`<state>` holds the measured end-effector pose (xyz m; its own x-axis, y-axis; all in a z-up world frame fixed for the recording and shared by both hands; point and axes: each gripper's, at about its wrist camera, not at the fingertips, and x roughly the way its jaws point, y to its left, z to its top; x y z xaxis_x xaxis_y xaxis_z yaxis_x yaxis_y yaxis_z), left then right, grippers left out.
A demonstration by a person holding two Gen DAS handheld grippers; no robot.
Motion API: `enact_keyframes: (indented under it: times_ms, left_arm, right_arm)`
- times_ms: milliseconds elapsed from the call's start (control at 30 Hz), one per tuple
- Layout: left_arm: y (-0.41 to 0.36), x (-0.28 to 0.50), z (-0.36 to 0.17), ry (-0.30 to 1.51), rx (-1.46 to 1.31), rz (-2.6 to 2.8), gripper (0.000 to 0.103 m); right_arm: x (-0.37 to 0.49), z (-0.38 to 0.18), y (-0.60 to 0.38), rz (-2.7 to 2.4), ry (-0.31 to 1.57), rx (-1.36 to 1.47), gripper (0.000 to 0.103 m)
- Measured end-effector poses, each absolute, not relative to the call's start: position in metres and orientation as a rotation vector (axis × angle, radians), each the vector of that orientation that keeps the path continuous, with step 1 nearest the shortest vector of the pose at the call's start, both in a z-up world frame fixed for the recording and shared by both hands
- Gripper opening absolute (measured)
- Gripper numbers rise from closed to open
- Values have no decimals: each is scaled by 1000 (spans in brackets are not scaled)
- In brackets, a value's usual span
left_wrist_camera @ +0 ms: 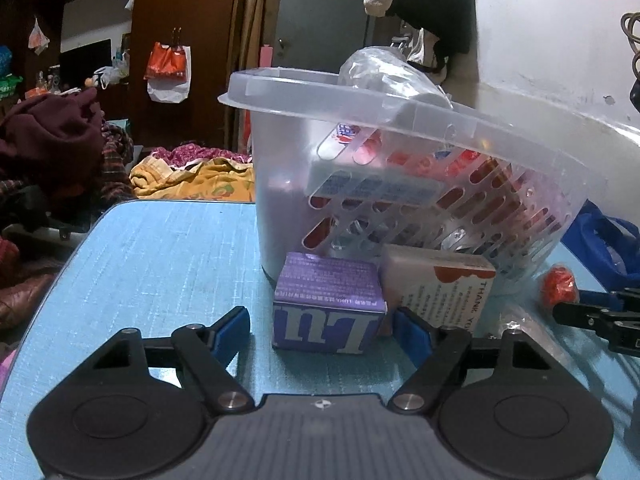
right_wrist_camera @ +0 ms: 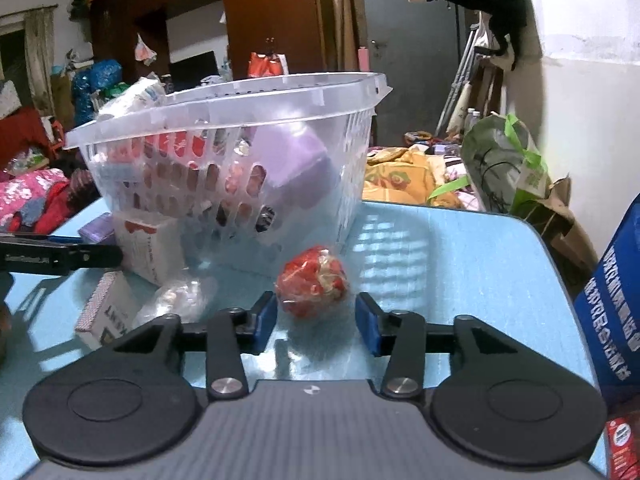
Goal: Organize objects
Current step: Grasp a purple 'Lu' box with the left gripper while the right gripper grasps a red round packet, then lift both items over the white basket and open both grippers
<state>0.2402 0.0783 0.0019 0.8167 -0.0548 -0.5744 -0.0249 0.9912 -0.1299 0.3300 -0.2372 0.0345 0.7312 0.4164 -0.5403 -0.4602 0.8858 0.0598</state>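
The light blue tabletop (right_wrist_camera: 460, 264) carries a large translucent plastic basket with slotted sides (left_wrist_camera: 420, 184), which already holds several things: red-printed packets, a pale box and a lilac item show through its walls, and a clear plastic bag sticks up above its rim, so I judge the sorting partly done. Still out on the table, against the basket's near wall, stand a purple cardboard box with white lettering (left_wrist_camera: 328, 308) and, just to its right, a white carton printed with red marks (left_wrist_camera: 436, 284). In the right wrist view a small white packet (right_wrist_camera: 106, 312) and a crumpled clear wrapper (right_wrist_camera: 180, 300) lie at the near left, and a round red bundle wrapped in clear film (right_wrist_camera: 312, 282) sits nearer the middle. The left gripper (left_wrist_camera: 322, 334) is spread wide around the purple box, holding nothing yet. The right gripper (right_wrist_camera: 316, 322) is likewise wide open, its blue pads flanking the red bundle without gripping it.
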Motion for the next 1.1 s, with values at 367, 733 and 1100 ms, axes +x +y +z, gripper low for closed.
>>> enact_keyframes:
  times_ms: [367,733,1100]
  left_arm:
    - [84,242,2,613,-149,0,68]
    - [89,198,14,447,-185,-53,58]
    - [94,158,22,272,-210,-150,58]
  right_arm:
    - [333,36,-236,481,553,-89,46]
    - [319,41,-238,498,494,-88,46]
    - [284,47,-236,514,401,-138,46]
